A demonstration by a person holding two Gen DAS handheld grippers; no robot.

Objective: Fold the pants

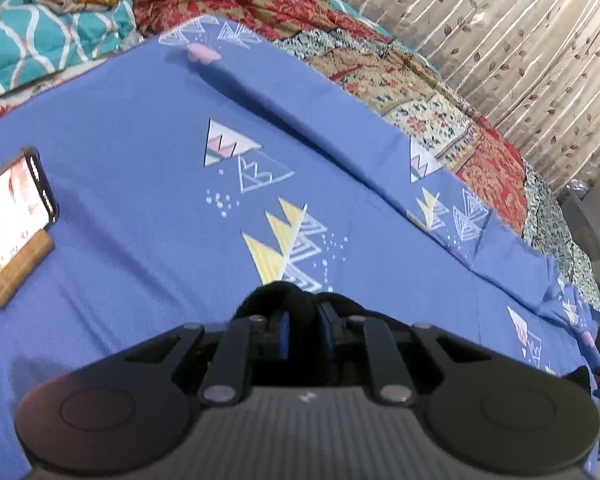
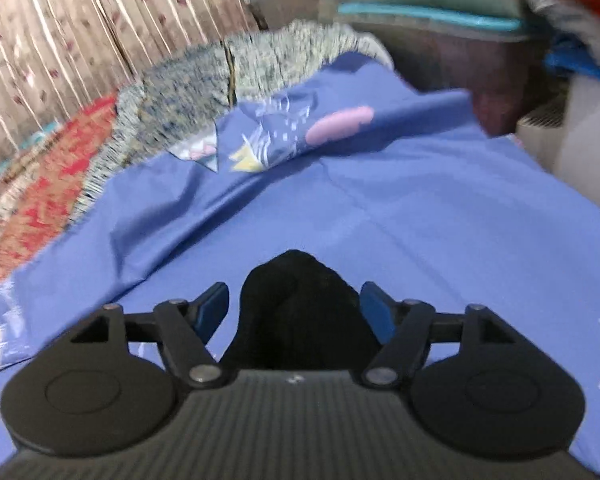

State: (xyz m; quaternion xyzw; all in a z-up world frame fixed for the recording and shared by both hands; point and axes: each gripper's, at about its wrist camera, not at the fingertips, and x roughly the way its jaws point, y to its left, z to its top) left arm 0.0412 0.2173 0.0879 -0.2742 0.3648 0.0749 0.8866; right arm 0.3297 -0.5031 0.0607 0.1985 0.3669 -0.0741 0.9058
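A: Where are the pants?
B: Black pants (image 1: 278, 300) are pinched in the left gripper (image 1: 304, 334), its fingers nearly closed. The right gripper (image 2: 296, 312) stands wide open, pants (image 2: 300, 312) loose between its fingers.
A: Around them?
B: Blue bedsheet (image 1: 140, 200); phone (image 1: 12, 216) far left; quilt (image 2: 40, 200) left.

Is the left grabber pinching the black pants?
Touching. In the left wrist view, the left gripper has its blue pads closed tight on a bunch of the black pants.

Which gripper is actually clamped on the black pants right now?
The left gripper: its jaws pinch the black pants. The right gripper has its jaws spread wide, the cloth loose between them.
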